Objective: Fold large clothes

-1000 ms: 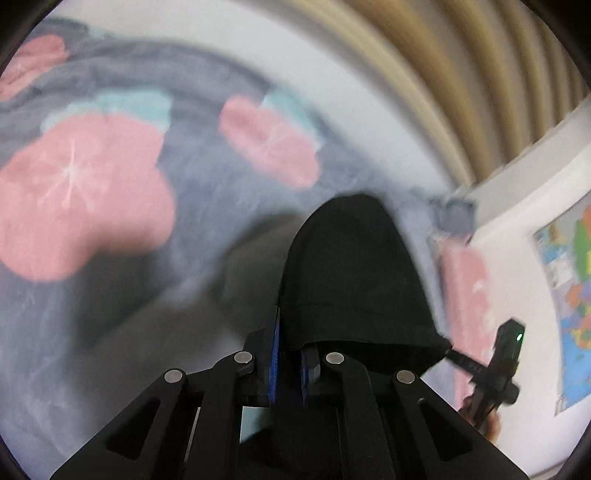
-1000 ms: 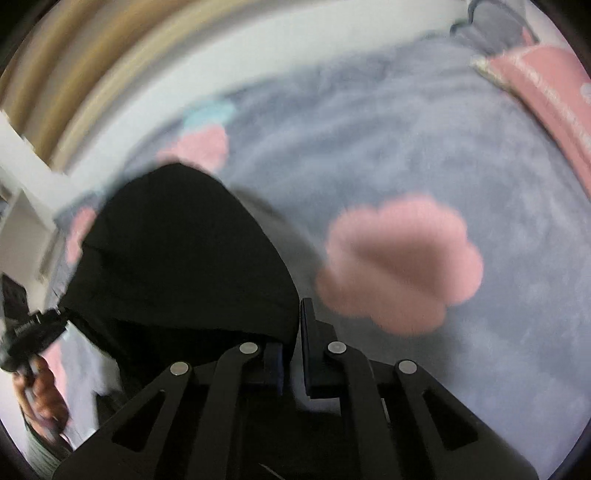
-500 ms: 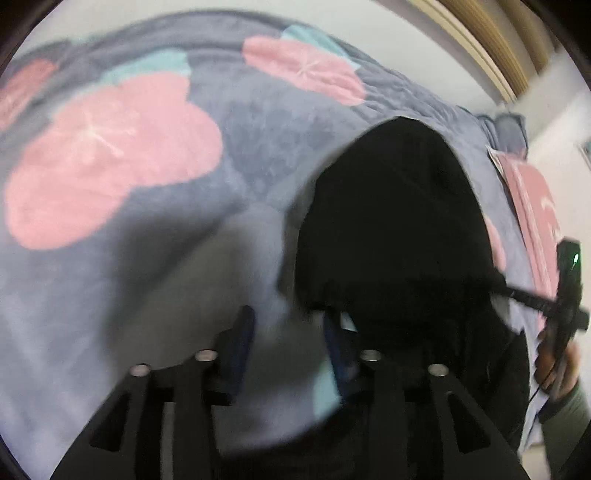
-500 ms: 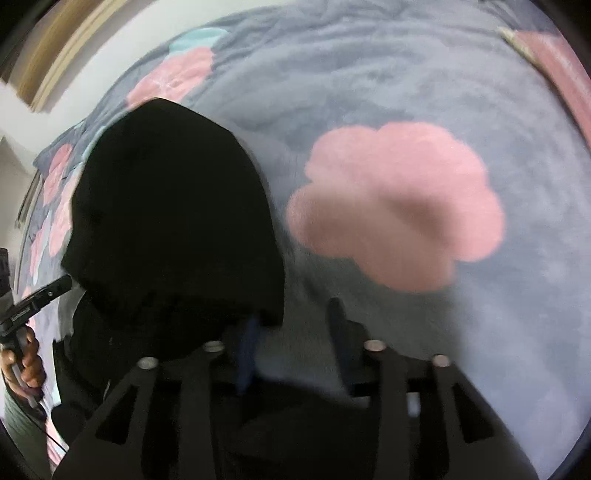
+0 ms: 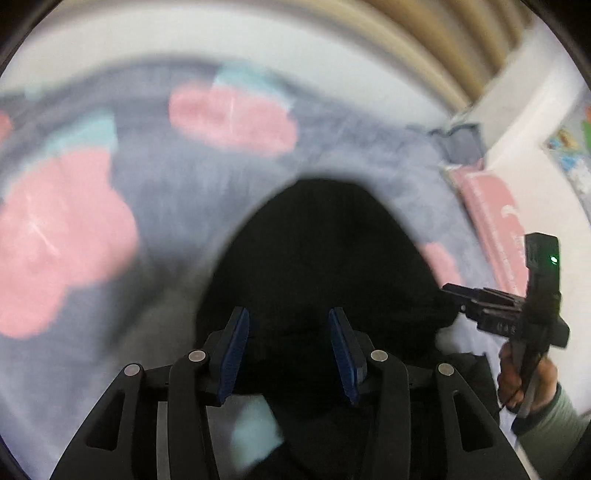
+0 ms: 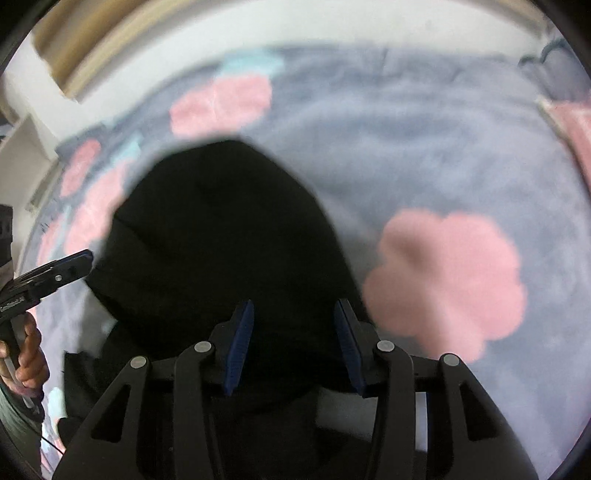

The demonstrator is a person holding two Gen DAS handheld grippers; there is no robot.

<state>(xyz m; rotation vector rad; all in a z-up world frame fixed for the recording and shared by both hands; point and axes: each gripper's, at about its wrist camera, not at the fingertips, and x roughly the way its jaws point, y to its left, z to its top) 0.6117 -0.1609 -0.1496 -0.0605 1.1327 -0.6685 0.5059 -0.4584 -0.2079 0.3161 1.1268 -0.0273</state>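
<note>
Black garment [image 5: 325, 258] lying on the grey flowered blanket [image 5: 155, 192], left gripper [image 5: 288, 354] spread wide above it, right gripper [image 6: 291, 347] likewise spread, neither pinching cloth.

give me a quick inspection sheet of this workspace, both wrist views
surface: grey blanket with pink flower patches, spread over a bed; image blurred.
job's things: black garment lies on the blanket in a rounded heap, reaching under both grippers.
clutter: pink pillow at the blanket's far edge.
grippers: left gripper open, jaws apart over the garment, holding nothing; right gripper open, jaws apart, also holding nothing.
cables: thin dark cord near the person's left hand.
surroundings: white wall, beige curtain, colourful poster on the wall.
</note>
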